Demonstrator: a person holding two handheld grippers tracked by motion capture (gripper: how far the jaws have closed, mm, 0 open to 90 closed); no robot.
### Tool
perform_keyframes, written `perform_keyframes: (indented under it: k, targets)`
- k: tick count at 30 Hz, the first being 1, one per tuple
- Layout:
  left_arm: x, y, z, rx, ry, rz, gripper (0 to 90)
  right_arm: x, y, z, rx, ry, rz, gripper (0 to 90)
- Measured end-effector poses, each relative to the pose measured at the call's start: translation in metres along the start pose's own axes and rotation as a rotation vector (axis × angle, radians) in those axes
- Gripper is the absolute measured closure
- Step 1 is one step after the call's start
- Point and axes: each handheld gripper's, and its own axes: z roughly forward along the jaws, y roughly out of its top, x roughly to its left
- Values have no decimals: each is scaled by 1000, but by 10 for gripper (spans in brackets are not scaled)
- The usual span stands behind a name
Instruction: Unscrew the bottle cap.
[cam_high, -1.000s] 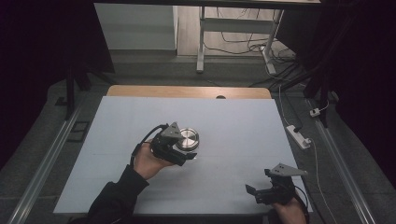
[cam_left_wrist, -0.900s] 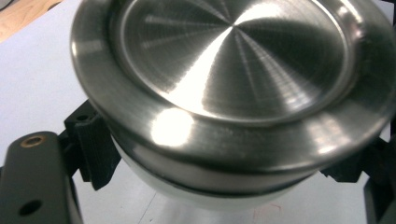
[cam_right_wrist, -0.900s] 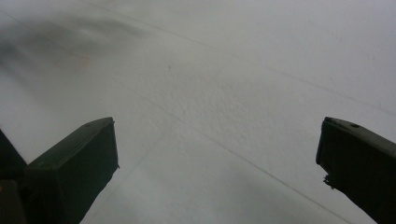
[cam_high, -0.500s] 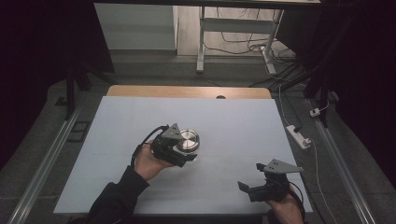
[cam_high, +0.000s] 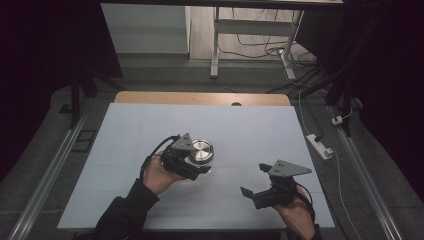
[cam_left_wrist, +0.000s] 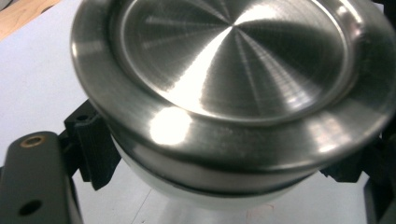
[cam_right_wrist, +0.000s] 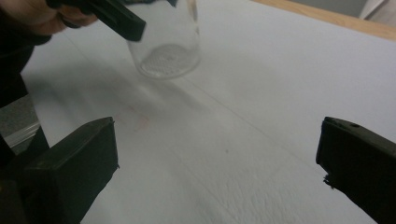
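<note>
A clear glass jar with a brushed steel lid stands near the middle of the white table top. My left gripper is shut on the jar's body just under the lid. In the left gripper view the lid looms large, with the black pads pressed against the glass on both sides. My right gripper hovers at the front right, its jaws wide open and nothing between them. In the right gripper view the jar's glass base stands ahead on the table.
A wooden strip runs along the table's far edge. A white power strip and cables lie on the floor to the right. Metal rails flank the table, and a white stand's legs rise behind it.
The right gripper has risen and moved left and farther in, toward the jar. The left gripper and the jar have stayed in place.
</note>
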Motion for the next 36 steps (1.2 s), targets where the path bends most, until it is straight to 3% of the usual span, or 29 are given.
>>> perform_keyframes:
  k: [6,13,20,28,36]
  targets:
    - [0,-1,-1,-3,-1,1,157,3,18,10,-18,33,-14,0]
    - [-1,-2,-1,-7,-1,-3,158,7,40,25,-2,64,-22,0]
    - [-2,-3,0,-8,-2,-4,158,14,60,38,-7,64,-38,0]
    - [-3,-3,1,-9,-1,-2,158,19,78,51,-12,94,-41,0]
    - [-5,-3,3,7,-4,14,158,24,90,72,4,76,-66,0]
